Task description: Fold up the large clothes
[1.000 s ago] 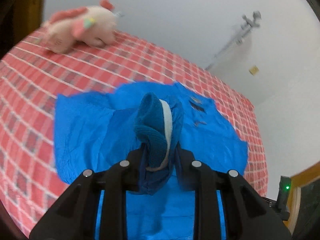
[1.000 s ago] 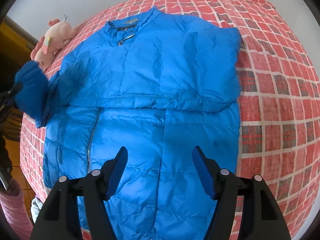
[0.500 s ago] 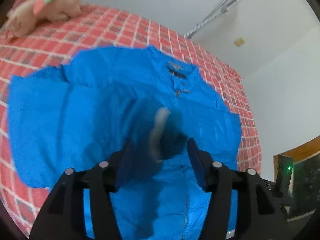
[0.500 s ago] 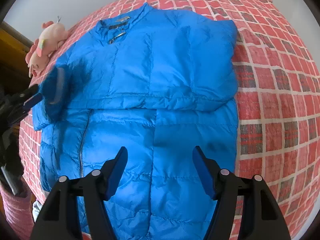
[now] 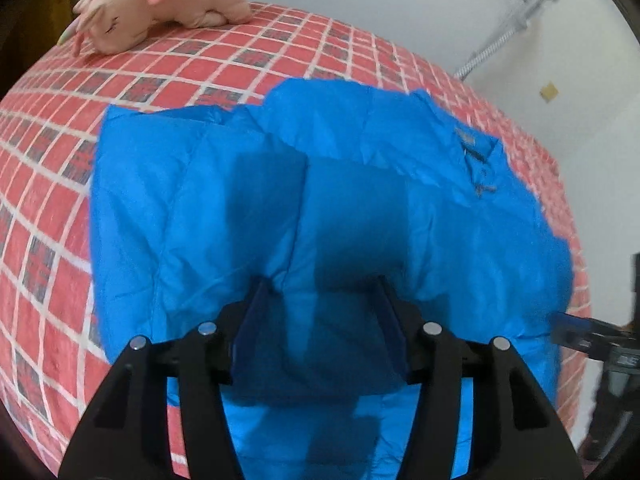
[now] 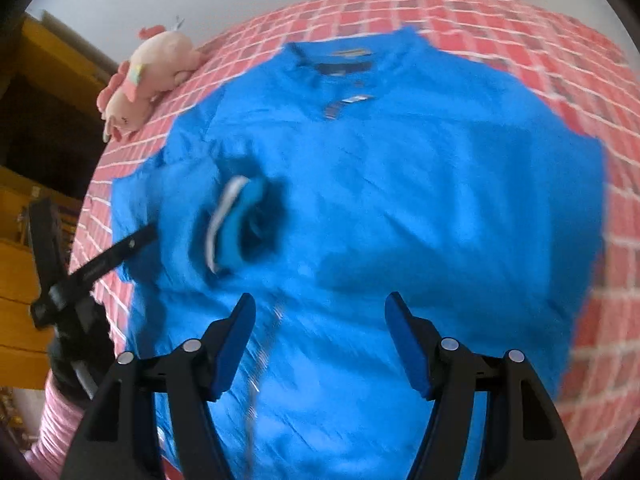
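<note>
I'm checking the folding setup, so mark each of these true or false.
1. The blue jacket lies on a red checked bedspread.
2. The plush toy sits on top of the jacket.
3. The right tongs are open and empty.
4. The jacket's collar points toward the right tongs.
1. True. The blue jacket is spread over the red checked bedspread.
2. False. The plush toy lies on the bedspread near its far edge, apart from the jacket.
3. True. The right tongs stand open above the jacket with nothing between them.
4. False. The collar is at the jacket's far end, away from the tongs.
</note>
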